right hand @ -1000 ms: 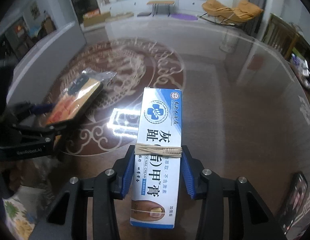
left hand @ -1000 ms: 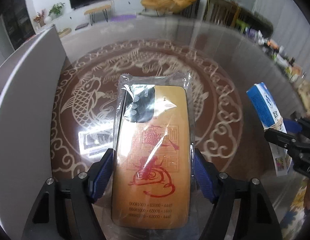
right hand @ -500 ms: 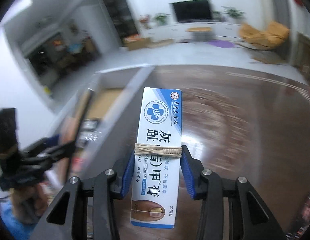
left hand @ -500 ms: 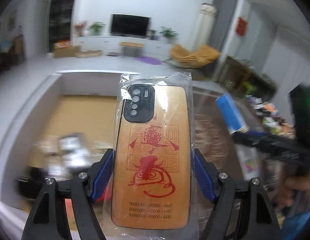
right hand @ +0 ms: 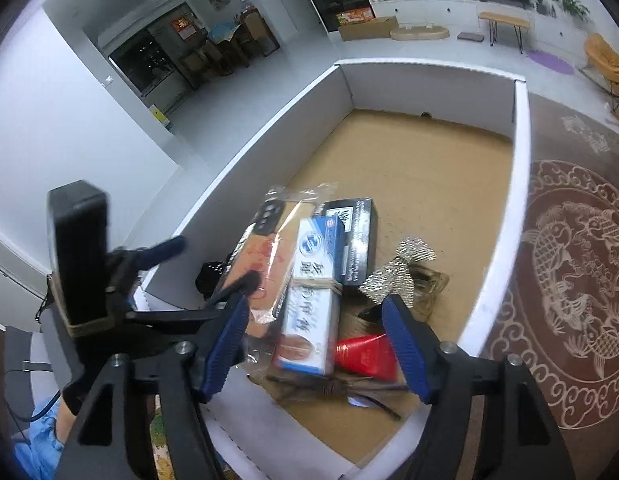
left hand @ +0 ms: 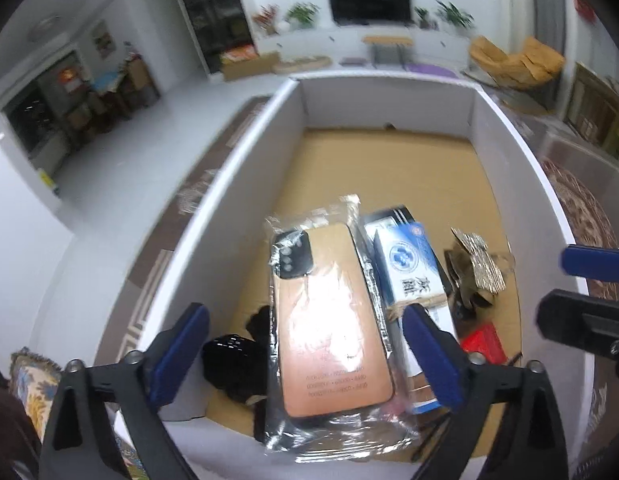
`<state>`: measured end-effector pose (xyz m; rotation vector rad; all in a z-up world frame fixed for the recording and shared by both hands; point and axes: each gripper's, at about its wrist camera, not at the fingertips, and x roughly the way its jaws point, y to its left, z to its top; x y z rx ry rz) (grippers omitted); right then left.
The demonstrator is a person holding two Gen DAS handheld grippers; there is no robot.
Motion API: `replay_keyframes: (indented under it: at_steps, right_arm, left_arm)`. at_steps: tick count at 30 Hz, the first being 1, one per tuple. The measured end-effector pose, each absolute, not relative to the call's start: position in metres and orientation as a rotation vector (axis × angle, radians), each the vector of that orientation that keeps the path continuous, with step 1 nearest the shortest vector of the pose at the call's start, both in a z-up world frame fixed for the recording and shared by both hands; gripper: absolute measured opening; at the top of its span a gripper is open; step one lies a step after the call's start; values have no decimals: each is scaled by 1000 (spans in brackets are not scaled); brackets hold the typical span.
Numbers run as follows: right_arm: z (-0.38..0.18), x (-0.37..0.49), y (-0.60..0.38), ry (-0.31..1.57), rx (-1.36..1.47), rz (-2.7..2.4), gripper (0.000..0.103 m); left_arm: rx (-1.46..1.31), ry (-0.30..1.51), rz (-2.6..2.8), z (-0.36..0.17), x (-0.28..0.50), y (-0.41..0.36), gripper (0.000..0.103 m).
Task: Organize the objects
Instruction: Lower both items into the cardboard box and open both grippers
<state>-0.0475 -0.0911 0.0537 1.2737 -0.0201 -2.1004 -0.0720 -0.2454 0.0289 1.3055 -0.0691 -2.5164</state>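
While both grippers' jaws have just been opening wide, left gripper (left hand: 305,356) and right gripper (right hand: 315,346) hover over a box (left hand: 509,152), phone case (left hand: 329,320) and cream carton (right hand: 309,300) lying free inside

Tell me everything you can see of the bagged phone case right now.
The phone case is tan-orange with a black camera block near its far end, red artwork and small dark print near the close end, sealed in a crinkled clear bag. It lies in the white-walled box, tilted, propped on other items, its right edge against the blue and white cream carton. A black object sits at its left. The left tool has just been opening; its pads stand clear of the case.
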Motion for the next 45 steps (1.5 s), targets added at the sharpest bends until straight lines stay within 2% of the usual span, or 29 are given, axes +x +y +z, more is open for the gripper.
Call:
replay_keyframes:
  at_steps: [4, 6, 9, 16, 22, 39, 45]
  right_arm:
    - [60, -57, -81, 51, 1255, -2161, 93]
    - [61, -64, -86, 104, 1261, -2177, 95]
    - [59, -62, -89, 172, 1270, -2186, 95]
    - [49, -51, -82, 217, 1283, -2219, 95]
    - [48, -51, -83, 271, 1278, -2233, 95]
    - [37, -56, -94, 323, 1292, -2221, 95]
    - [35, -57, -96, 307, 1294, -2218, 95]
  left_arm:
    - [1201, -35, -2489, 38, -73, -246, 101]
    - [1163, -61, -2441, 44, -57, -236, 101]
    - [1147, -69, -2434, 47, -50, -229, 101]
    - [1221, 56, -2468, 44, -36, -226, 101]
    - [1203, 28, -2411, 39, -31, -227, 101]
    - [1209, 110, -2418, 36, -28, -240, 101]
    - [1168, 266, -2470, 43, -22, -250, 101]
